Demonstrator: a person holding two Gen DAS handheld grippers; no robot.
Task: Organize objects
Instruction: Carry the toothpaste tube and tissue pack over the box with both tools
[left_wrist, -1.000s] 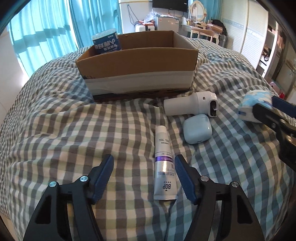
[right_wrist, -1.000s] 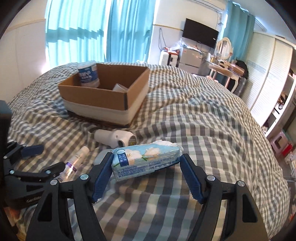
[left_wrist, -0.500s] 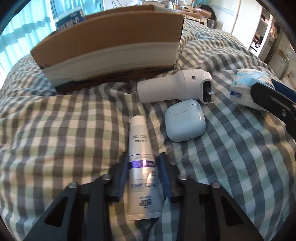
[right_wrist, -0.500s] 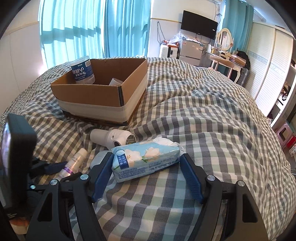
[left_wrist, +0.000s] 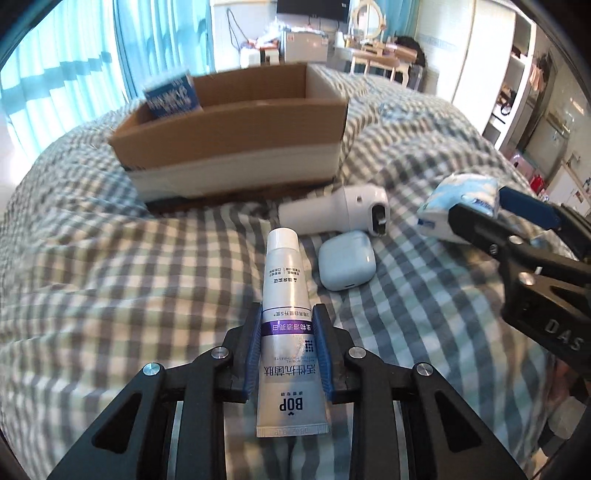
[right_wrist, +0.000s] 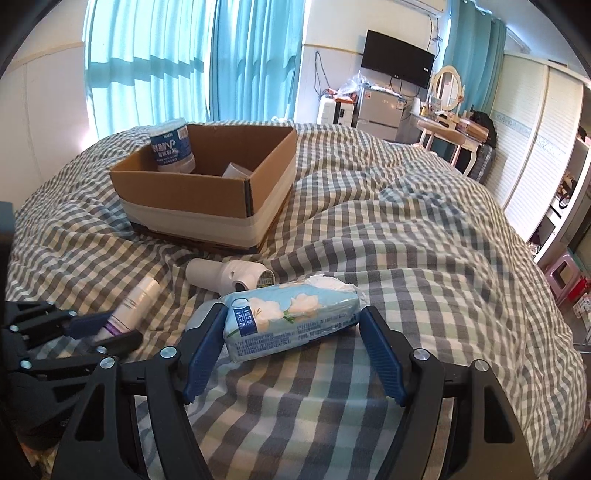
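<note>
A silver toothpaste tube (left_wrist: 286, 314) is pointing cap-first at the cardboard box (left_wrist: 236, 147) — a white earbud case (left_wrist: 346, 264), white handheld device (left_wrist: 332, 214) and blue tissue pack (right_wrist: 291, 321) are lying on the checked bed (left_wrist: 110, 258).

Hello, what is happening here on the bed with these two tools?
A person is tidying loose items into a cardboard box, one gripper in each hand. The left gripper has its jaws shut on a toothpaste tube, cap pointing toward the box. The right gripper has its jaws open around a tissue pack that lies on the checked blanket. A white handheld device and a pale earbud case lie on the blanket. A water bottle stands inside the box.
</note>
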